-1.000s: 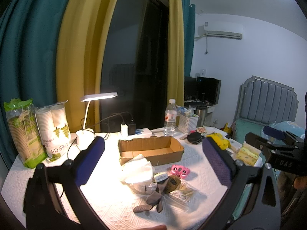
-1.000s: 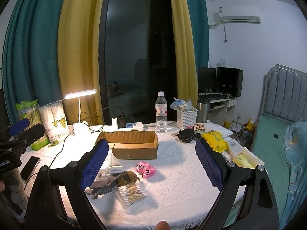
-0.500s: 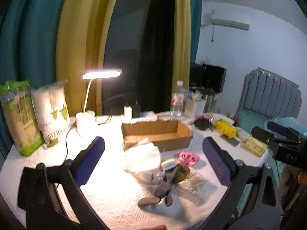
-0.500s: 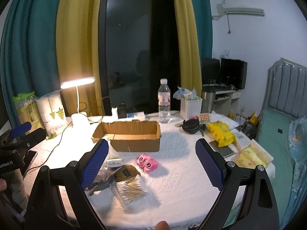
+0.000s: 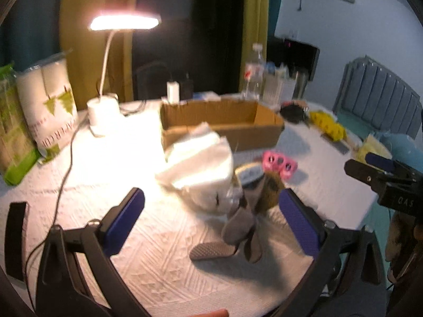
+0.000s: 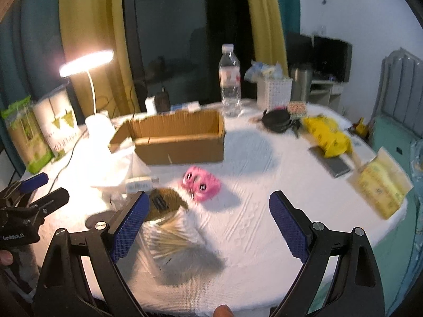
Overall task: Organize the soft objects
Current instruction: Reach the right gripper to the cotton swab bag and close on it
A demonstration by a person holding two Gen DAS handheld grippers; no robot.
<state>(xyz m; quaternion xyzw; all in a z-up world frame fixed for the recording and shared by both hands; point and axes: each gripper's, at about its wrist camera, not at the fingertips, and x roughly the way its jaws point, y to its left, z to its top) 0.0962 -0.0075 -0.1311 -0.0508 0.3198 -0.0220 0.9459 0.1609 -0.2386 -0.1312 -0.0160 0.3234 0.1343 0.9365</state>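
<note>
An open cardboard box [image 5: 219, 124] [image 6: 179, 137] sits mid-table. In front of it lies a heap: a white soft bundle [image 5: 201, 158] [image 6: 116, 169], grey socks [image 5: 238, 227], a brown fuzzy item [image 5: 269, 195] [image 6: 166, 200], a pink soft toy [image 5: 280, 162] [image 6: 201, 183] and a clear bag of cotton swabs [image 6: 171, 240]. My left gripper [image 5: 211, 224] hangs open just short of the socks. My right gripper [image 6: 208, 224] is open above the tablecloth, in front of the pink toy and beside the swab bag. Neither holds anything.
A lit desk lamp [image 5: 105, 79] [image 6: 92, 92] and packs of paper cups [image 5: 47, 105] stand at the left. A water bottle [image 6: 230, 79], white basket [image 6: 275, 92], black pouch [image 6: 277, 120], yellow bag [image 6: 327, 134], phone [image 6: 333, 163] and yellow packet [image 6: 380, 187] fill the back and right.
Both grippers have dropped and moved forward toward the heap, so the table objects loom larger. Both stay open and nothing on the table has moved.
</note>
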